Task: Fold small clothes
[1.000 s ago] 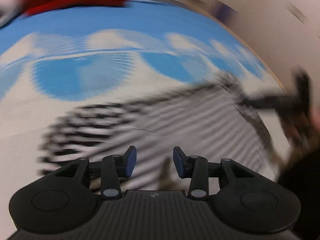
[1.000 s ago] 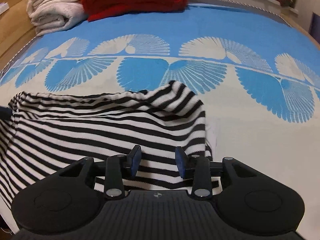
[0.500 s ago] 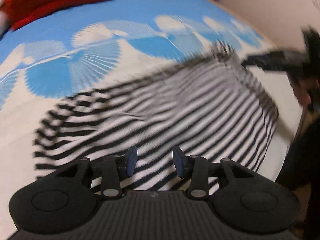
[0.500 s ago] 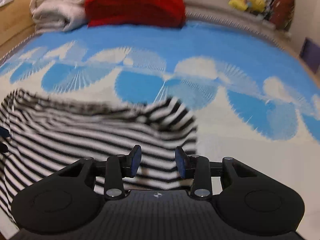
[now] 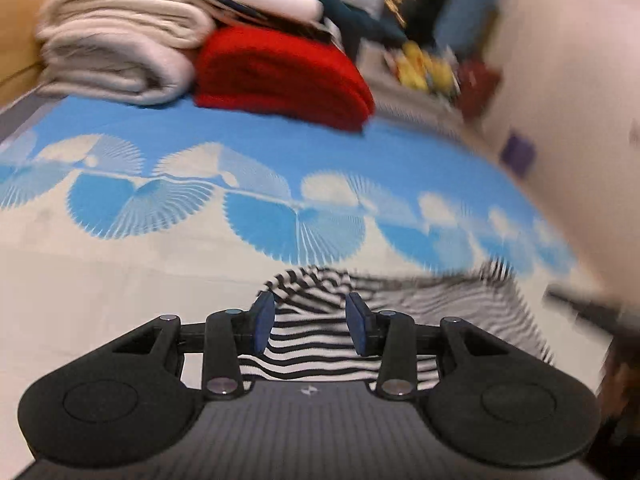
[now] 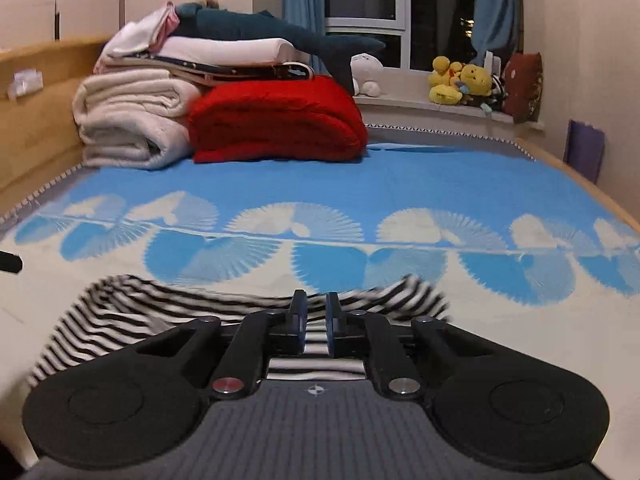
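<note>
The bed (image 6: 400,184) fills most of the room in front of me, covered by a sheet that is bright blue toward the far end and cream toward the near end, with a row of fan-shaped shells printed where the two colours meet. At its far end sit a folded cream blanket (image 6: 132,124) and, touching it, a folded red blanket (image 6: 276,120), with more folded linen and a dark plush shark (image 6: 280,32) piled on top; yellow soft toys (image 6: 460,82) line the windowsill. I can read no brand, label or writing anywhere. The small garment (image 6: 120,320) is black and white in narrow stripes, rumpled, and spread across the near, cream part of the sheet, its edges blurred. The left gripper (image 5: 310,322) has its blue pads well apart, with a raised hump of striped cloth (image 5: 316,316) between them, though no pad presses it. The right gripper (image 6: 316,316) is closing its jaws, only a narrow gap left, and striped cloth shows in that gap.
</note>
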### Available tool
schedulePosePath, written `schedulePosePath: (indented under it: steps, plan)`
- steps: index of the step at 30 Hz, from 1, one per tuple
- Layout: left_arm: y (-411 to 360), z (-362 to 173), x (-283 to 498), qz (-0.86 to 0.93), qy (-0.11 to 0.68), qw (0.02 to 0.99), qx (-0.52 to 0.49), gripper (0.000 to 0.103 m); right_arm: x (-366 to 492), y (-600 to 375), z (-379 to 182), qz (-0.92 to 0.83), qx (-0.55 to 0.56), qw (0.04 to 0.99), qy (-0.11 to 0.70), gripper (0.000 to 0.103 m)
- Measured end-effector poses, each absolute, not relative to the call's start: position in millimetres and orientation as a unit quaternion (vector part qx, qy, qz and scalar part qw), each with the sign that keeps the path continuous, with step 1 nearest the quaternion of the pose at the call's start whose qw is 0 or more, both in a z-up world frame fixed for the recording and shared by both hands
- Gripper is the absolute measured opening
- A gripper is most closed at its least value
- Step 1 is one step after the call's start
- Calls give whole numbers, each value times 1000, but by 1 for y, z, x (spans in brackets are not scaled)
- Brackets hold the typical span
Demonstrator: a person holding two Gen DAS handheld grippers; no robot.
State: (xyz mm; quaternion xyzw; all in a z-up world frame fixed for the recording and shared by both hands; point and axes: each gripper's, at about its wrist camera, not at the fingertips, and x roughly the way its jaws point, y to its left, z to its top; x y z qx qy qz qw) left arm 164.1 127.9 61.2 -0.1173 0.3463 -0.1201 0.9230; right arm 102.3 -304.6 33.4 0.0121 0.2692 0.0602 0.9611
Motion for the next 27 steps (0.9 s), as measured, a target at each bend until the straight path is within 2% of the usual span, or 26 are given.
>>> schedulePosePath:
  steps: [2,5,16,18,20,27]
  plan:
    - [135,67,156,-118,330,927,-135,44,94,-282,27,80,10,958,274,9]
    - [134,69,151,-108,322,935,-105,44,87,-239,14,141,-35,948,282,10]
    - [148,46,170,-92,370,918,-108,44,58,-114,-24,316,-168,896,264,12]
    - [150,44,173,-90,374,916,-109,46,57,-101,-32,329,-180,887,270,22]
    - [150,41,176,-87,381,914,-107,46,57,-89,-43,343,-199,875,279,46]
    - [150,29,189,-81,408,903,-104,50,52,-63,-80,370,-258,840,301,48]
